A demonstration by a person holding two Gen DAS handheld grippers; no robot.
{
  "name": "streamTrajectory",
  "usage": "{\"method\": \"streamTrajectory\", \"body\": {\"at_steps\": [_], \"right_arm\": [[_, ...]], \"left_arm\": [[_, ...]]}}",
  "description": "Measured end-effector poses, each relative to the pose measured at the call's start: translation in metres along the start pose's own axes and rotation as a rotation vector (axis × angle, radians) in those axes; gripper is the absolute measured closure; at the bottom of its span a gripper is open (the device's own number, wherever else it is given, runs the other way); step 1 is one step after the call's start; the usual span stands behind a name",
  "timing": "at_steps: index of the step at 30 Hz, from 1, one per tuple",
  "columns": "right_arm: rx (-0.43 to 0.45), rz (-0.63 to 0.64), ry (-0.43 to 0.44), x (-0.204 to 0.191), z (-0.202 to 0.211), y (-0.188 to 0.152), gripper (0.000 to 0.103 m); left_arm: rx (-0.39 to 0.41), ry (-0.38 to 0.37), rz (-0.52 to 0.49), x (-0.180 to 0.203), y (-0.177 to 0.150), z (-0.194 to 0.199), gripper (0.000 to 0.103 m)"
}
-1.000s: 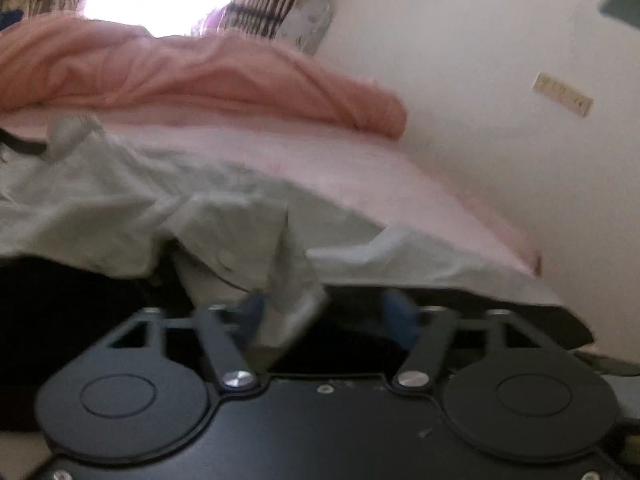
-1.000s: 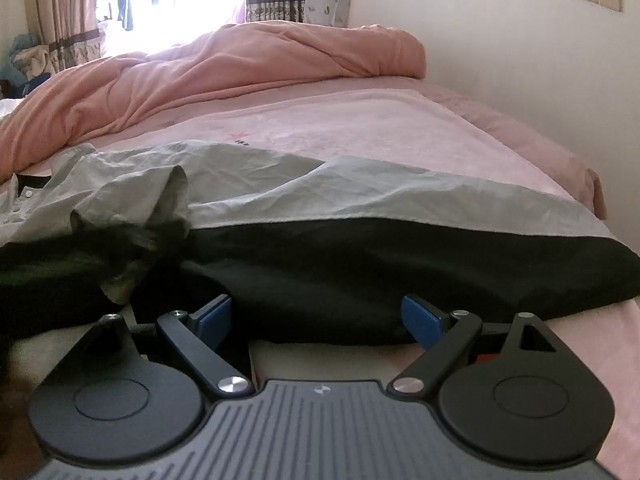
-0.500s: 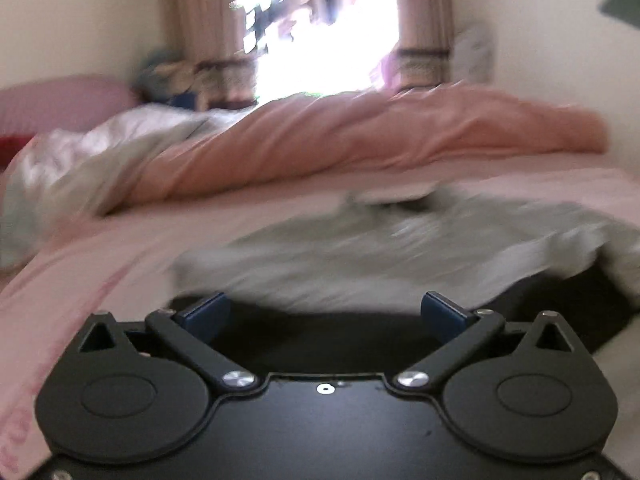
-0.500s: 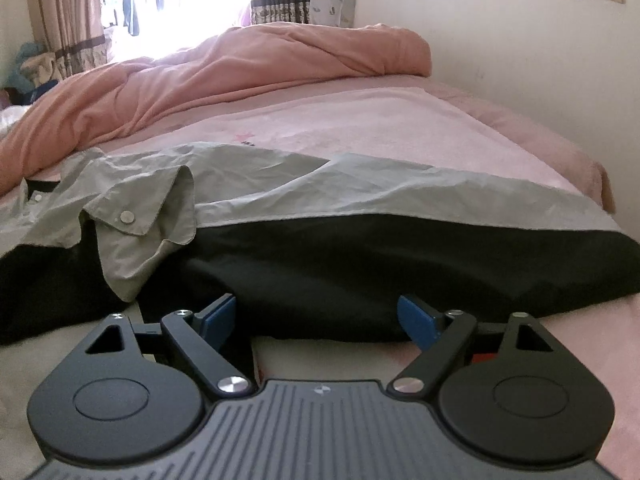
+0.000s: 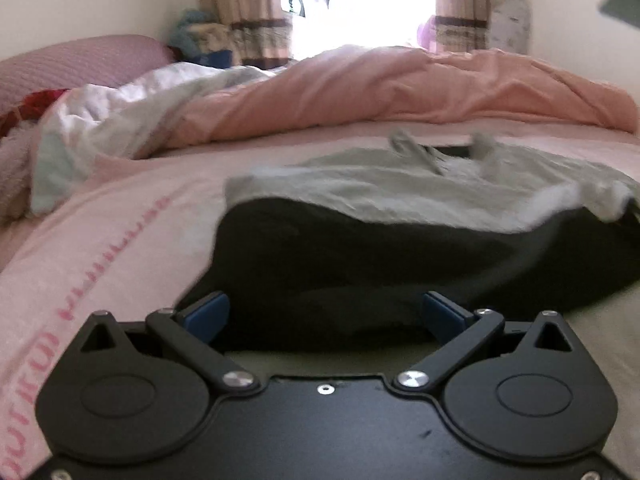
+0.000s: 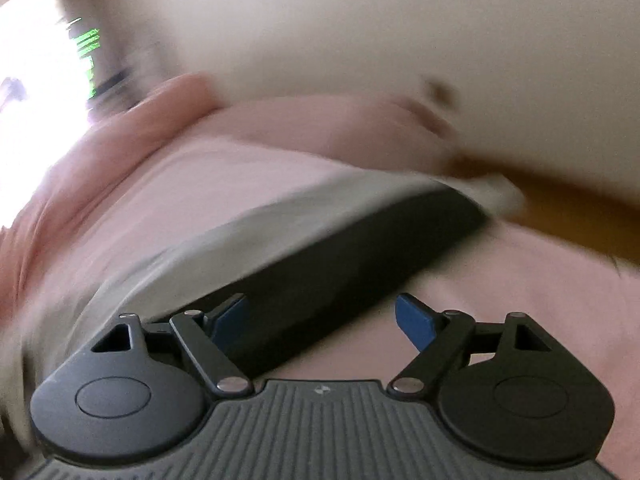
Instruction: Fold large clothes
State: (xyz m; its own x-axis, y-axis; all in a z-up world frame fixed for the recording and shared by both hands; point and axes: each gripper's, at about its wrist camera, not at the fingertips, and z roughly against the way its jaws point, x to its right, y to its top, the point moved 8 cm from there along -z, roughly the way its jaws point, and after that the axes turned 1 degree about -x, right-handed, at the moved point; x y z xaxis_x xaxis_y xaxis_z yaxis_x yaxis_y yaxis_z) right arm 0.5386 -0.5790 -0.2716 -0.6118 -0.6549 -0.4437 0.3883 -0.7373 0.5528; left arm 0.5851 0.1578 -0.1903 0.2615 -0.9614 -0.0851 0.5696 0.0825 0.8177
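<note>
Two empty grippers above a half-folded jacket on a bed.
Left gripper (image 5: 326,316) gapes wide; right gripper (image 6: 320,316), jaws closing, grips nothing. Beyond, the grey-and-black jacket (image 5: 400,248) lies on the pink sheet (image 5: 120,232): probably light, limp, best pinched at hem corners.

A home bedroom. A bed (image 5: 120,240) with a pink sheet fills the view, a rumpled pink duvet (image 5: 400,92) at 12 o'clock. Curtains (image 5: 248,12) flank a bright window (image 5: 360,4) behind it, a pillow (image 5: 80,64) at 10 o'clock.
</note>
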Motion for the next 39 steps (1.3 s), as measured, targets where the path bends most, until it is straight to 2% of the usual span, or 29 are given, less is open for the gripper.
{"method": "streamTrajectory", "body": {"at_steps": [1, 2, 3, 5, 7, 9, 10, 11, 12, 13, 16, 21, 24, 26, 28, 30, 33, 36, 39], "right_arm": [[-0.01, -0.112, 0.011, 0.027, -0.006, 0.007, 0.015], [-0.005, -0.194, 0.057, 0.044, -0.008, 0.013, 0.018], [0.016, -0.278, 0.101, 0.059, -0.008, 0.019, 0.016], [0.02, -0.438, 0.15, 0.086, -0.017, 0.033, 0.018], [-0.022, -0.502, 0.213, 0.097, -0.026, 0.048, 0.017], [-0.049, -0.441, 0.192, 0.091, -0.035, 0.06, 0.017], [-0.054, -0.389, 0.176, 0.083, -0.04, 0.065, 0.03], [-0.057, -0.35, 0.143, 0.078, -0.045, 0.069, 0.047], [-0.063, -0.31, 0.077, 0.075, -0.051, 0.071, 0.097], [-0.079, -0.25, 0.02, 0.073, -0.058, 0.072, 0.099], [-0.027, -0.167, 0.03, 0.056, -0.052, 0.079, 0.101], [0.191, -0.007, 0.154, -0.001, 0.016, 0.101, 0.101], [0.263, 0.1, 0.226, -0.052, 0.057, 0.086, 0.101], [0.292, 0.237, 0.256, -0.101, 0.079, 0.059, 0.101], [0.292, 0.3, 0.273, -0.142, 0.089, 0.027, 0.101], [0.235, 0.306, 0.313, -0.178, 0.091, -0.01, 0.101], [0.151, 0.363, 0.4, -0.232, 0.098, -0.075, 0.102], [0.14, 0.455, 0.428, -0.28, 0.111, -0.129, 0.102], [0.122, 0.498, 0.461, -0.322, 0.128, -0.174, 0.102]], "left_arm": [[0.0, -0.011, -0.018, 0.001, -0.003, 0.005, 0.0], [-0.001, -0.014, -0.038, 0.001, -0.003, 0.01, 0.0], [-0.001, -0.013, -0.049, 0.0, -0.004, 0.016, 0.0], [0.007, 0.013, -0.049, -0.005, -0.005, 0.026, 0.0], [0.02, 0.009, -0.057, -0.005, -0.006, 0.031, 0.0], [0.025, -0.004, -0.074, -0.001, -0.009, 0.036, 0.0], [0.027, -0.001, -0.07, -0.001, -0.013, 0.037, 0.0], [0.024, -0.006, -0.061, -0.002, -0.015, 0.039, 0.0], [0.015, -0.016, -0.051, -0.003, -0.017, 0.041, 0.0], [0.006, -0.027, -0.04, -0.004, -0.02, 0.043, 0.0], [0.011, -0.027, -0.05, -0.009, -0.022, 0.051, 0.0], [0.049, 0.015, -0.065, -0.039, -0.017, 0.072, 0.0], [0.049, 0.038, -0.03, -0.062, -0.014, 0.078, 0.0], [0.058, 0.114, 0.016, -0.083, -0.014, 0.083, 0.0], [0.033, 0.086, 0.061, -0.095, -0.016, 0.08, 0.0], [0.016, 0.046, 0.072, -0.098, -0.016, 0.075, 0.0], [-0.001, 0.025, 0.061, -0.099, -0.013, 0.068, 0.0], [-0.007, 0.003, 0.0, -0.101, -0.005, 0.058, 0.0], [-0.012, 0.026, -0.051, -0.114, 0.004, 0.043, 0.0]]}}
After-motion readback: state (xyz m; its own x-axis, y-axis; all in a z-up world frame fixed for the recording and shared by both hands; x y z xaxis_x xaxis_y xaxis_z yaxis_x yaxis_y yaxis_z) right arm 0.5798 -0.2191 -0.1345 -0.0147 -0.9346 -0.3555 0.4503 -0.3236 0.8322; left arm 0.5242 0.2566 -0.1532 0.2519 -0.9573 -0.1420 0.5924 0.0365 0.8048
